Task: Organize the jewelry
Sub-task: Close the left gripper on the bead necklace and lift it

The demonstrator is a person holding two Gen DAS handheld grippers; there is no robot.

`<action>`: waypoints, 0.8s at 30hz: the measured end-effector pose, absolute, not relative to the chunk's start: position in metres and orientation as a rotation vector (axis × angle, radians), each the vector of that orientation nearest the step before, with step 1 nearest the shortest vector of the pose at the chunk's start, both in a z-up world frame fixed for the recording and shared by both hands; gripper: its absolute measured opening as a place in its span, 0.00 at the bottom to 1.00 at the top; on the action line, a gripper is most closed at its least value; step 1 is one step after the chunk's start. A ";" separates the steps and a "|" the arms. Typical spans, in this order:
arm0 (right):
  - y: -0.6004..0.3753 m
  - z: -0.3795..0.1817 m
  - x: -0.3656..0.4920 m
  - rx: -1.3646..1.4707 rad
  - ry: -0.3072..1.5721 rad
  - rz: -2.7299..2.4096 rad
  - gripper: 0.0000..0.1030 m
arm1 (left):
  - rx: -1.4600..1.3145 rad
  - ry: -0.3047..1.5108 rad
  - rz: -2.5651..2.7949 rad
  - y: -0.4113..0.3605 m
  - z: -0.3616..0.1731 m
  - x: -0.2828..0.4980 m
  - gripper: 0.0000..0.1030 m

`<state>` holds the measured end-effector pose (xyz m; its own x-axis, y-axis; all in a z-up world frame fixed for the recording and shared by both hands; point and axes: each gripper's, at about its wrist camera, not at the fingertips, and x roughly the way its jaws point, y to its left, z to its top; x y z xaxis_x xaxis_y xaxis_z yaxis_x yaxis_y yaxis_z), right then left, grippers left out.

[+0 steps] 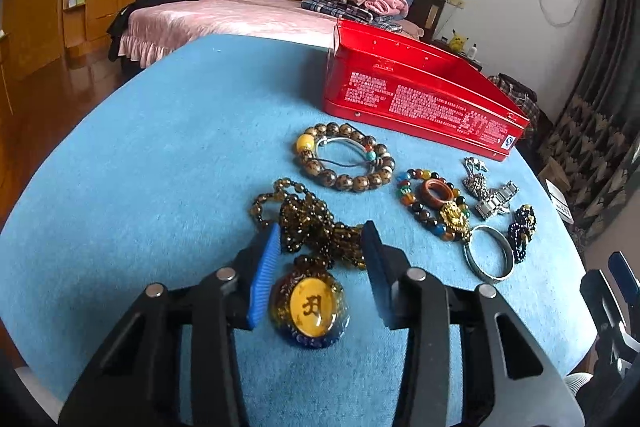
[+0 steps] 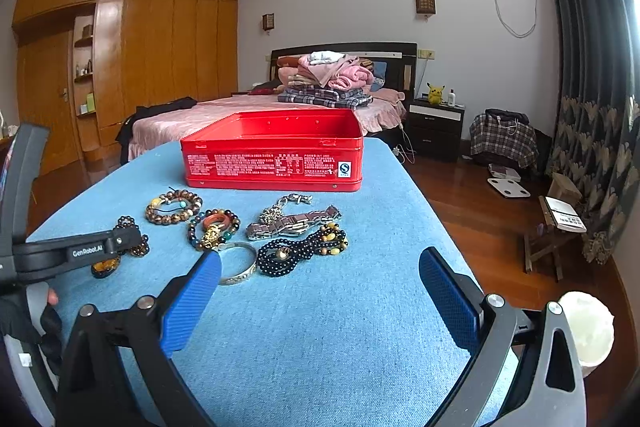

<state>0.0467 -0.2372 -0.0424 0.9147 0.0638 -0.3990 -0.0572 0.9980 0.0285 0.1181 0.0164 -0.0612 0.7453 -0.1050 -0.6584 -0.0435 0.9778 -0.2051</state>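
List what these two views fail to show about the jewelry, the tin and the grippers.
- Red tin floor: hidden in both views by its own walls, so contents unknown.
- Printed text on the tin: too small to read.
- Amber bead necklace and its pendant: in the right wrist view mostly covered by the left gripper.
- Silver bangle: near rim hidden by a right gripper finger.
- Right gripper: cut off at the left wrist view's right edge.
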 end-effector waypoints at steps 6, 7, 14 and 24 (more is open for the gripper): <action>-0.236 -0.043 0.046 0.015 0.415 0.063 0.94 | -0.229 0.747 -0.037 0.007 -0.061 0.129 0.65; -0.237 -0.042 0.046 0.015 0.416 0.063 0.94 | -0.214 0.746 -0.029 0.004 -0.061 0.131 0.67; -0.238 -0.042 0.048 0.040 0.424 0.085 0.94 | -0.168 0.721 -0.013 -0.002 -0.064 0.130 0.42; -0.222 -0.044 0.057 0.086 0.477 0.223 0.72 | -0.183 0.668 -0.099 0.008 -0.061 0.113 0.19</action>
